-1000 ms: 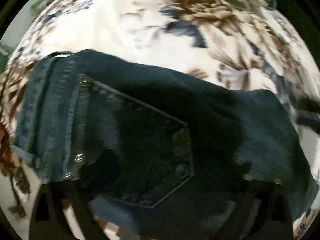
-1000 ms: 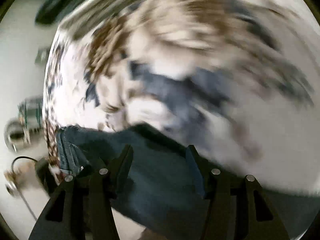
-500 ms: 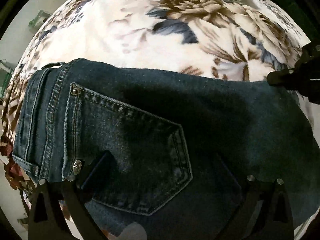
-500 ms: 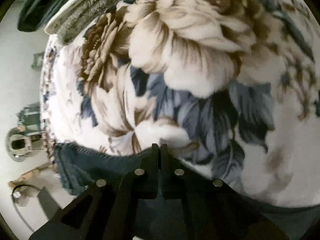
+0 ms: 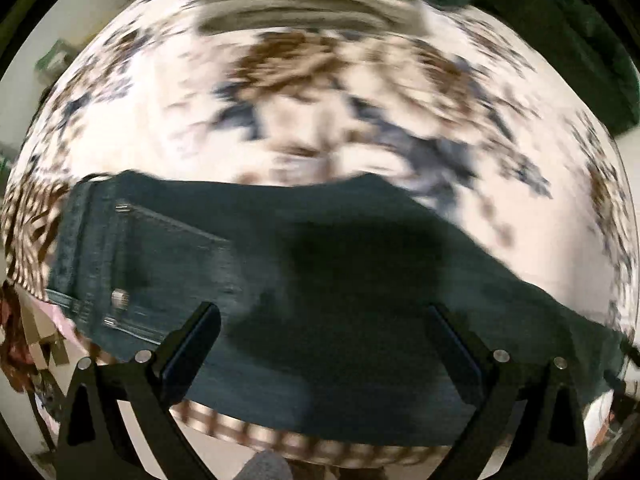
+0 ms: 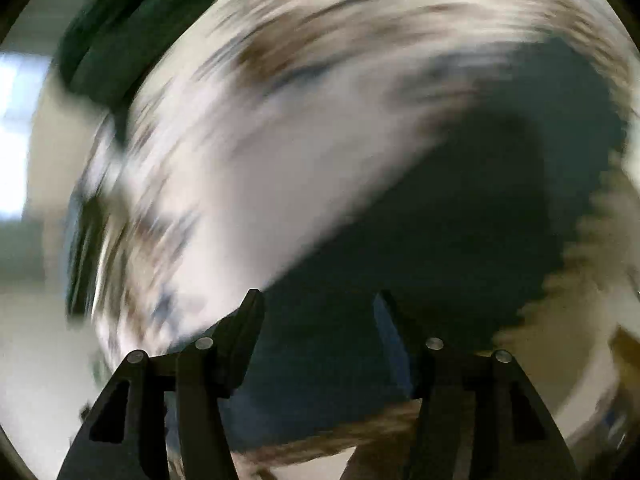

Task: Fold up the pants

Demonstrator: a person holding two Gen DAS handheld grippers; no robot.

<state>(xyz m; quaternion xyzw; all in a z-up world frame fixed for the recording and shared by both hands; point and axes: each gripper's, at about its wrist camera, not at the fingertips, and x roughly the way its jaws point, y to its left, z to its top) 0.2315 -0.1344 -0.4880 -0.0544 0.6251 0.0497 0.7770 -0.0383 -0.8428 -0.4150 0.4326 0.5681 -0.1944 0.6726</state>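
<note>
Jeans (image 5: 328,280) lie flat on a flower-print blanket (image 5: 312,120), near its front edge, folded into a compact dark slab. Waistband and back pocket (image 5: 160,264) sit at the left end in the left wrist view; rivets show there. The rest of the denim runs off to the right. Both views are motion-blurred, the right one badly.

Left tool (image 5: 324,340): jaws spread wide, nothing between them, poised over the near edge of the jeans. Cannot tell if the tips touch the cloth.

Right tool (image 6: 316,320): jaws also apart, a clear gap, gripping nothing. Dark denim (image 6: 460,208) fills the space past the fingers and stretches up to the right. Heavy smear suggests a fast swing of the camera.

Step, as a judgement: between folds. The pants look at least partly folded, both tools are free, so this reads as a reposition before a new grip or a final smoothing. Can't say how many folds are done; layer edges are too blurred.

Next move likely needs: each tool to settle on an end or edge of the slab, pinch through all layers, lift evenly and lay one end over the other. Denim is thick and stiff, so the pinch must be deep or the lower layers slip out. The plush blanket may drag with the cloth.

Folded bedding (image 5: 312,4) is stacked at the far end, well apart from the jeans.
</note>
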